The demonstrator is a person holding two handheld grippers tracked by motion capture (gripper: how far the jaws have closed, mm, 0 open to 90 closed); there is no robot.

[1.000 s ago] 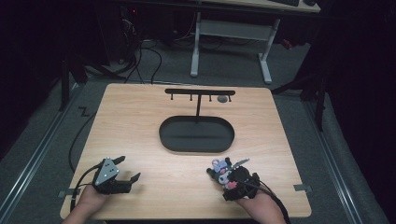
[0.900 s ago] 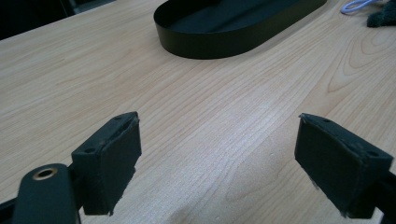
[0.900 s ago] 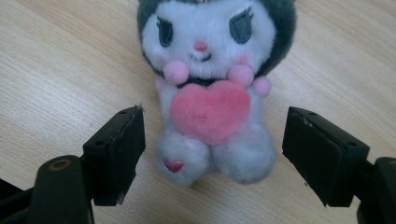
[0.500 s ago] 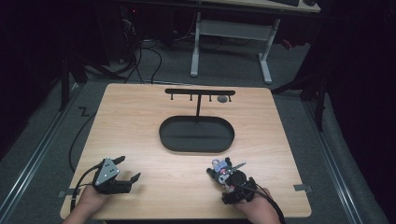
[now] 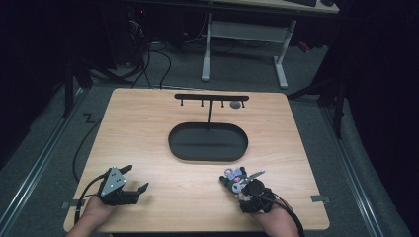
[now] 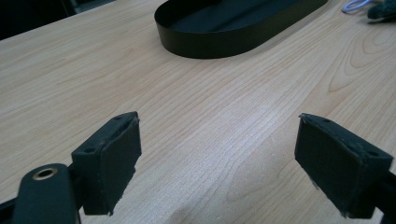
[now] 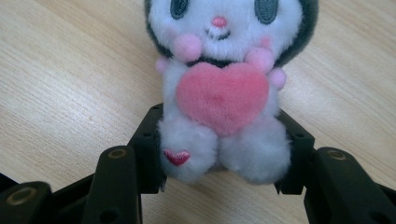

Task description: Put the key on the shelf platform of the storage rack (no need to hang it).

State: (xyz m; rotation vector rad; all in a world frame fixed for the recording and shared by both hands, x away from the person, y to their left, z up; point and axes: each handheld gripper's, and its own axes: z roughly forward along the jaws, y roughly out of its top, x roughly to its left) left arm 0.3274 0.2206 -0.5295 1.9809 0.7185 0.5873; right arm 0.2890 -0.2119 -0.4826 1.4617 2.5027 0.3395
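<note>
A small plush toy (image 5: 233, 178) with a white face, dark ears and a pink heart (image 7: 222, 95) lies near the table's front right. My right gripper (image 5: 240, 186) is closed around its lower body, and both black jaws press against its white legs (image 7: 219, 149). At the front left, my left gripper (image 5: 138, 177) rests low over the bare wood with its jaws wide apart and nothing between them (image 6: 217, 154).
A black oval tray (image 5: 208, 157) sits mid-table, and its wall (image 6: 219, 44) is ahead of the left gripper. Behind it stands a black hook rack (image 5: 211, 97) with a small grey item (image 5: 235, 104) hanging from it. A pale loop (image 6: 357, 5) lies by the toy.
The right hand has shifted very slightly at the front edge, with the toy staying between its jaws. The left gripper has not moved.
</note>
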